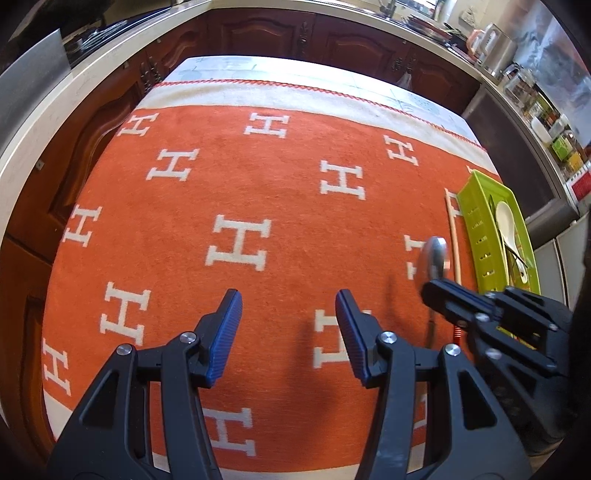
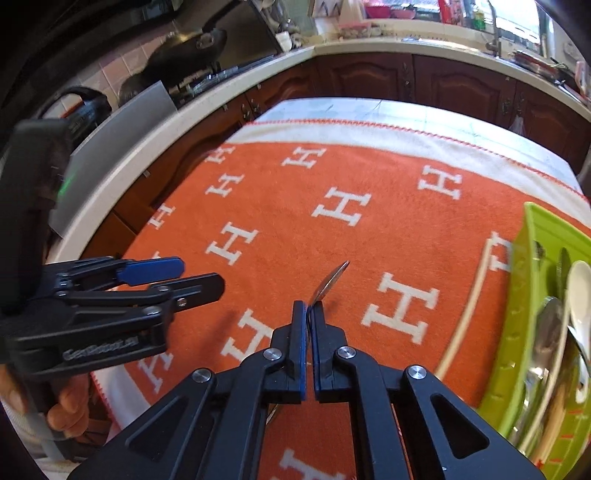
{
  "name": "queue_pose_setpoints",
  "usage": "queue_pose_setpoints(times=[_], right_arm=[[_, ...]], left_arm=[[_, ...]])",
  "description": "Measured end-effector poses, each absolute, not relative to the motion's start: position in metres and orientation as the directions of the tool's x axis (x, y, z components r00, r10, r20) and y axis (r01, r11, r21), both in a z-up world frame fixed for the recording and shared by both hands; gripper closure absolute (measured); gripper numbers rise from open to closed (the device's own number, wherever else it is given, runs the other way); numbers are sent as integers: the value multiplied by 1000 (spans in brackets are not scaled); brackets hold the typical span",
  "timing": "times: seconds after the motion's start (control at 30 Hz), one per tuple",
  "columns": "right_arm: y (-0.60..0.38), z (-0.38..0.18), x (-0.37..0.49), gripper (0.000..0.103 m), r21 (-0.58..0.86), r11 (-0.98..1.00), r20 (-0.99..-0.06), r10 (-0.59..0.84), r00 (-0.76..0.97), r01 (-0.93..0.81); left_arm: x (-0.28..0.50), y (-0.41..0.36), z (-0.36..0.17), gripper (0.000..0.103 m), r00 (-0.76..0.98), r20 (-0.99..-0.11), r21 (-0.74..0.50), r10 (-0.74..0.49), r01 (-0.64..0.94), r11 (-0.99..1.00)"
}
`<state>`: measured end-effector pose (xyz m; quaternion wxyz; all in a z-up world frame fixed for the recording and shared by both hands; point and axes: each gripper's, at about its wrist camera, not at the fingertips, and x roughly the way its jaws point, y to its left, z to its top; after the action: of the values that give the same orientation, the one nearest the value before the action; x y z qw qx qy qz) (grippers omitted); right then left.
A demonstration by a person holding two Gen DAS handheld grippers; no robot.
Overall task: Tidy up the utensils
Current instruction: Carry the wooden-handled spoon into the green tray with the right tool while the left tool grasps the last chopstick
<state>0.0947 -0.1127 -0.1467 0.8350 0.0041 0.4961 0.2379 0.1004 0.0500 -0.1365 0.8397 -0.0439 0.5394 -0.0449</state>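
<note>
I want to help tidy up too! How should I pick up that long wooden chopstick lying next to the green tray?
Grip the chopstick near its middle and come straight down from above. It lies flat on the orange blanket, close beside the green tray, so set the tongs across its thin width. The tray wall crowds one side, so keep the opening narrow.

A home kitchen; dark wood cabinets (image 1: 266,31) with carved doors run beneath a pale worktop (image 2: 369,46) from nine o'clock round to three; a black wok (image 2: 184,46) sits on a hob at ten o'clock before pink wall tiles (image 2: 110,70); a tap (image 2: 495,35) stands at one o'clock; jars (image 1: 524,79) crowd the worktop at two o'clock; a table at centre wears an orange cloth (image 1: 277,192) bearing a green cutlery tray (image 1: 484,229).
</note>
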Motion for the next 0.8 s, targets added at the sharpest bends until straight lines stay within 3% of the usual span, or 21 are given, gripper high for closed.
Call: queue_pose_setpoints(times=[0.23, 0.53, 0.8], right_arm=[[-174, -103, 63, 101, 270, 907, -774, 404, 487, -324], [-272, -56, 29, 101, 259, 951, -728, 307, 612, -169], [-314, -48, 17, 101, 248, 964, -720, 248, 648, -94]], left_arm=[[109, 5, -134, 53, 397, -903, -120, -167, 141, 983], [124, -69, -148, 52, 315, -921, -143, -228, 273, 951], [123, -111, -168, 52, 280, -941, -85, -188, 344, 935]])
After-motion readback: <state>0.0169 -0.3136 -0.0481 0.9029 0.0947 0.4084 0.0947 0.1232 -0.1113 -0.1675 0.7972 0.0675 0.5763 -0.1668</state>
